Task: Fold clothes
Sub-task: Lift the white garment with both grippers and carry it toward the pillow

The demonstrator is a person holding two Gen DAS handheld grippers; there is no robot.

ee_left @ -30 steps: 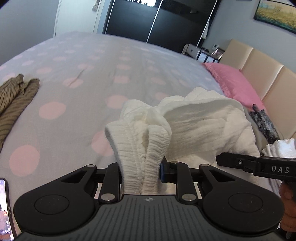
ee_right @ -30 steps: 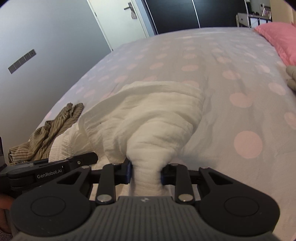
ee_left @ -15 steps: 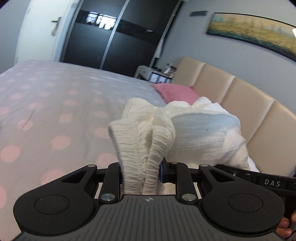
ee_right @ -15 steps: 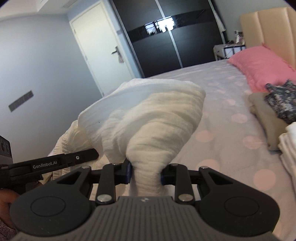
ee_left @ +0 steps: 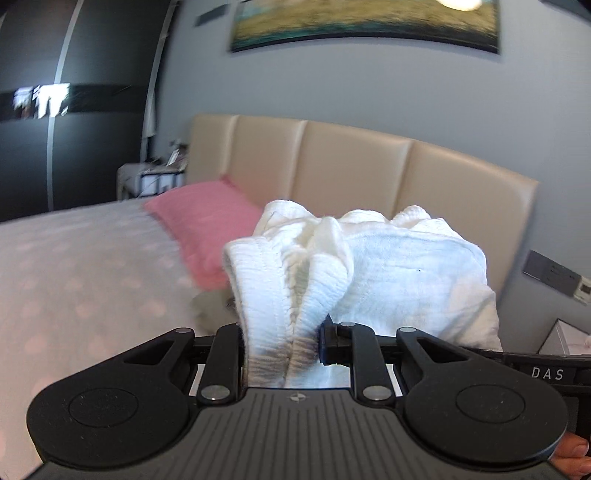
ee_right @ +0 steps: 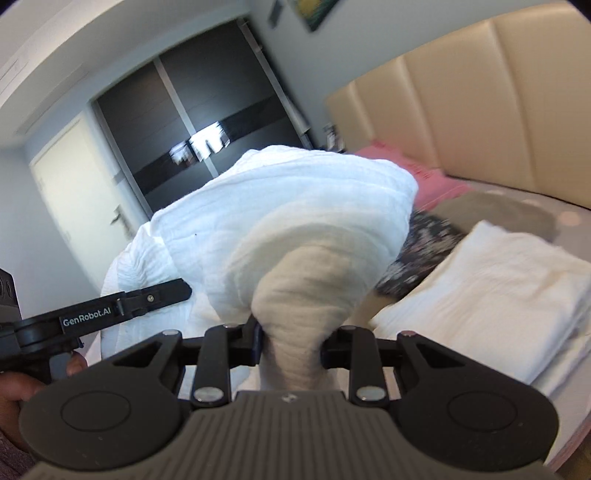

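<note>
Between the fingers of the left claw (ee_left: pixel 282 345) sits a bunched, ribbed edge of the white garment (ee_left: pixel 388 266), and the pads press on it from both sides, so this claw is clamped on the cloth. From that pinch the fabric rises in gathered folds and spreads out to the right into a broad, smoother bundle, held up off the bed (ee_left: pixel 81 266). Low at the right edge of that view the other tool's black bar reaches in under the cloth, with a fingertip of the person (ee_left: pixel 572 452) showing in the corner.

The right claw (ee_right: pixel 291 343) likewise grips a thick twisted neck of the same white garment (ee_right: pixel 295 206), which balloons above the fingers into a rounded mass. To the left of that mass the left claw's side bar (ee_right: pixel 125 306), printed with a maker's name, runs under the fabric, and the person's hand (ee_right: pixel 22 384) holds its grip.

Beyond the garment lies the bed's pale spotted cover. Behind the garment on the bed a pink pillow (ee_left: pixel 207 218) rests against the beige padded headboard (ee_left: pixel 351 173). Right of the garment, a folded white pile (ee_right: pixel 495 291) lies on the bed, with a dark patterned cloth (ee_right: pixel 421 251) just beside it and a grey-brown one (ee_right: pixel 491 210) farther back. A framed painting (ee_left: pixel 365 22) hangs above the headboard; dark wardrobe doors (ee_right: pixel 192 133) and a white door (ee_right: pixel 77 195) stand behind the garment.
</note>
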